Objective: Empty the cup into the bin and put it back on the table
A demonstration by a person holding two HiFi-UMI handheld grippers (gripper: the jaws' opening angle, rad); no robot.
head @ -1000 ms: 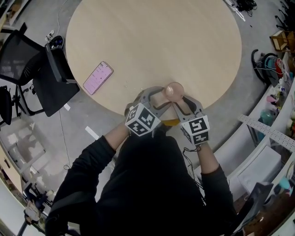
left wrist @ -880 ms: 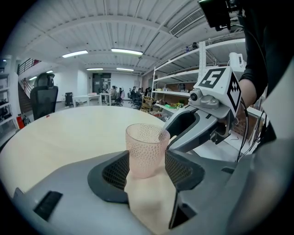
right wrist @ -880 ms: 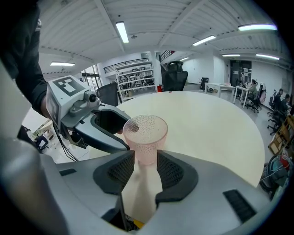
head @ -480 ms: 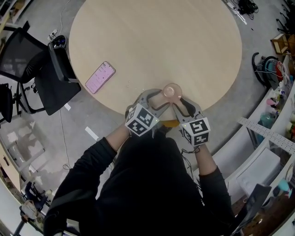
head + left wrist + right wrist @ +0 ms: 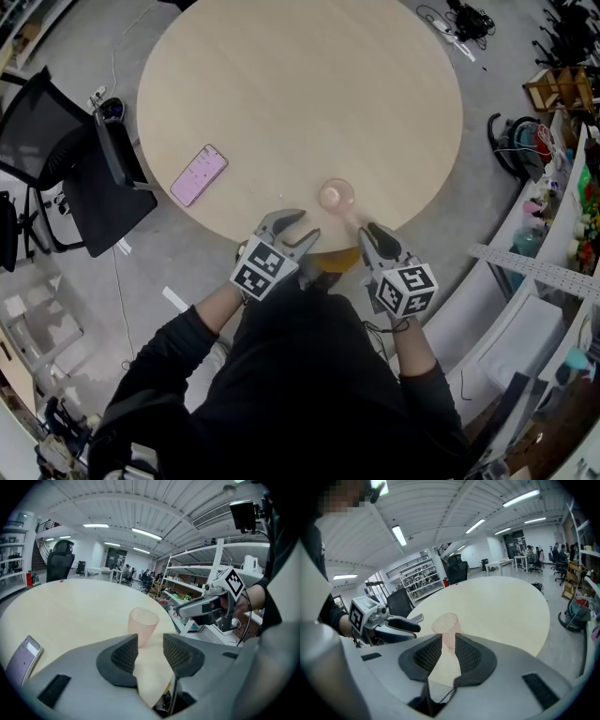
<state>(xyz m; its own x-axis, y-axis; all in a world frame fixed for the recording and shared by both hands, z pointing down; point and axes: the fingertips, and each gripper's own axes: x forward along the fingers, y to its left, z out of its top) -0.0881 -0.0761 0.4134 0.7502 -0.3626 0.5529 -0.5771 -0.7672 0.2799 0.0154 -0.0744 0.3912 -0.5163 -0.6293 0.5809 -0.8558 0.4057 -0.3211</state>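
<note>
Pink cup upright on the table, both grippers empty near it.

The translucent pink cup [image 5: 336, 195] stands on its base close to the near edge of the round table [image 5: 300, 84], its long axis vertical and its open mouth facing up. The left gripper [image 5: 305, 225] hangs over the table's edge, apart from the cup. Its jaws have just been closing and stand a fair gap apart with nothing between them. The right gripper [image 5: 368, 229] is near the cup's other side. Its jaws have also just been closing, leaving a narrow gap, and they grip nothing. A pink phone [image 5: 199, 174] lies flat well to the left.
</note>
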